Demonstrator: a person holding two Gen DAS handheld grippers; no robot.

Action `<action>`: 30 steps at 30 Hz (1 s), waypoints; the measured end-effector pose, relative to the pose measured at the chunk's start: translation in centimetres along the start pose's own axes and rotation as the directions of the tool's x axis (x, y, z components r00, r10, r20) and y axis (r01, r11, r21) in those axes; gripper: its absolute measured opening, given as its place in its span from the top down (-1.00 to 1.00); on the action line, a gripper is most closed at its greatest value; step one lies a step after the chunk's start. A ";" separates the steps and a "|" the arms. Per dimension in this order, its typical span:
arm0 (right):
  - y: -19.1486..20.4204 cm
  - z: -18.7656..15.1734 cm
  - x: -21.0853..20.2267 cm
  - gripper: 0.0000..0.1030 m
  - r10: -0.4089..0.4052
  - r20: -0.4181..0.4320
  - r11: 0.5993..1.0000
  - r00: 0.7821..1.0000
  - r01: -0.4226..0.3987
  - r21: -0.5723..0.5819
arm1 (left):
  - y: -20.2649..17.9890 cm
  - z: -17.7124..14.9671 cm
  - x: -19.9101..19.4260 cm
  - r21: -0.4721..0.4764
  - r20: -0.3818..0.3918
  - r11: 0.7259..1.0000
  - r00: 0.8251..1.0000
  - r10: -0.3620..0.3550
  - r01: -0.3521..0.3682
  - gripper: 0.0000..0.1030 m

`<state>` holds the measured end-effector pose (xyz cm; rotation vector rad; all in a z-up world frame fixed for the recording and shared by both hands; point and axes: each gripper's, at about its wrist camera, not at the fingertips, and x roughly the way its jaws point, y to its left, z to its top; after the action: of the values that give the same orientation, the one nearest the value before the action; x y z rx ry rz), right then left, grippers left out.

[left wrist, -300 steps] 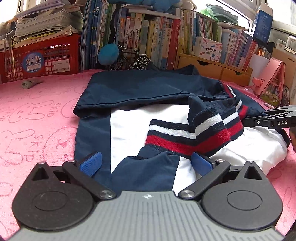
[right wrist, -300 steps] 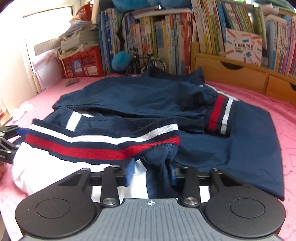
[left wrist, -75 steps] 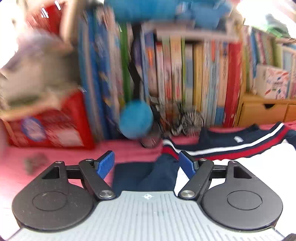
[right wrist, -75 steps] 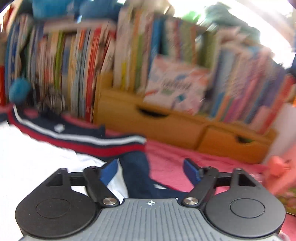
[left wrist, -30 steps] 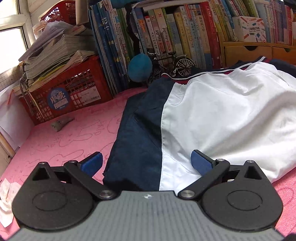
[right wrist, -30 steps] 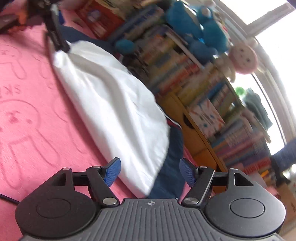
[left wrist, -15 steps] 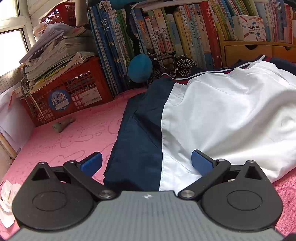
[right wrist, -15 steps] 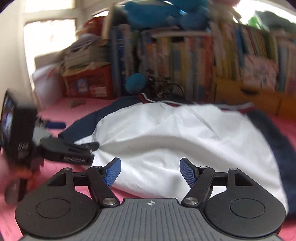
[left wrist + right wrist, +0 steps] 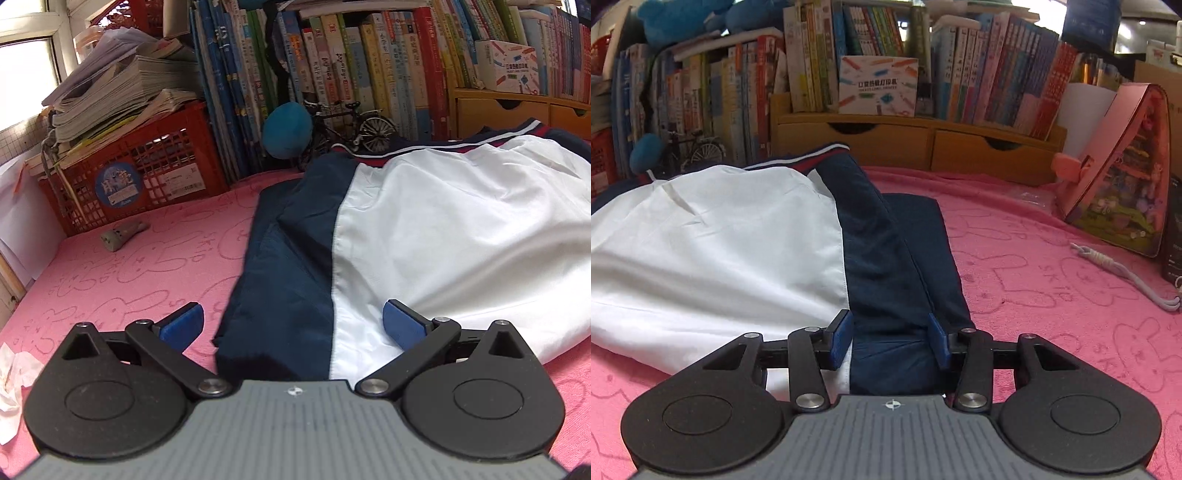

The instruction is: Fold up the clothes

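Closing on the jacket's (image 9: 894, 280) navy edge at lower centre, the right gripper (image 9: 892, 341) pinched it; the left gripper (image 9: 291, 326) stayed spread.

The jacket (image 9: 461, 236) runs off the right edge in the left view. Its near edge hides behind the gripper body. Book (image 9: 879, 48) titles are too small to read.

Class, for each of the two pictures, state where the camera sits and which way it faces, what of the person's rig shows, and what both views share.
Left wrist: sits on the left claw, facing the jacket's left near corner and the red crate; open blue pads show.
Right wrist: sits on the right claw, facing the jacket's navy right edge and wooden drawers; pads have just been closing around navy cloth.
Shared: jacket, model bicycle, pink blanket.
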<state>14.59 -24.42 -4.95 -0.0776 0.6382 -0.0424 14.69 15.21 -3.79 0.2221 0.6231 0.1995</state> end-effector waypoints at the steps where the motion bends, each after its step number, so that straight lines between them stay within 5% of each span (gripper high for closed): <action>1: -0.3 -0.1 0.0 0.09 -0.007 0.000 1.000 1.000 0.007 -0.001 | 0.5 -0.3 0.0 0.030 0.011 0.998 0.998 0.063 -0.063 -1.00; 3: -0.6 -0.1 -0.1 -0.01 -0.004 -0.002 1.000 1.000 0.004 0.002 | 1.9 -1.1 0.1 0.085 0.022 0.987 0.991 0.132 -0.133 -1.00; 6: -1.1 0.0 -0.1 -0.04 0.020 -0.007 0.999 1.000 -0.020 0.025 | 4.6 -1.7 -0.3 0.045 -0.017 0.997 0.998 0.058 -0.058 -1.00; 11: -1.0 0.3 0.0 -0.14 0.025 -0.010 0.999 1.000 -0.025 0.024 | 3.5 -1.3 -1.6 0.153 0.004 0.979 0.991 0.132 -0.131 -1.00; 17: -1.8 0.3 0.3 -0.46 0.020 -0.029 0.997 0.999 -0.017 0.076 | 8.6 -0.3 -1.1 -0.171 -0.096 0.949 0.963 0.251 -0.265 -0.86; 20: -2.7 0.2 -0.1 -0.46 0.064 -0.018 0.994 0.998 -0.062 0.088 | 7.2 -0.7 -3.8 -0.070 0.033 0.973 0.974 0.224 -0.222 -0.85; 22: -2.3 0.0 -1.2 -0.46 0.093 0.023 0.996 0.995 -0.093 0.009 | 5.2 -1.2 -5.9 0.068 0.139 0.982 0.976 0.166 -0.177 -0.92; 25: -0.3 -0.6 -4.1 -0.48 0.153 0.108 0.967 0.982 -0.126 -0.221 | 1.0 -1.7 -8.8 0.302 0.203 0.953 0.977 -0.069 0.005 -0.95; 27: 1.6 -1.0 -6.1 -0.48 0.216 0.139 0.913 0.966 -0.149 -0.381 | -2.2 -1.9 -10.0 0.435 0.193 0.893 0.957 -0.217 0.114 -0.96; 30: 4.2 -1.2 -8.4 -0.45 0.333 0.132 0.819 0.934 -0.217 -0.531 | -7.2 -2.7 -11.0 0.611 0.167 0.772 0.923 -0.346 0.178 -0.96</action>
<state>7.26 -19.75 -1.28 -0.4978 0.4175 0.4197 5.18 5.99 -1.72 0.7472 0.4172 -0.3108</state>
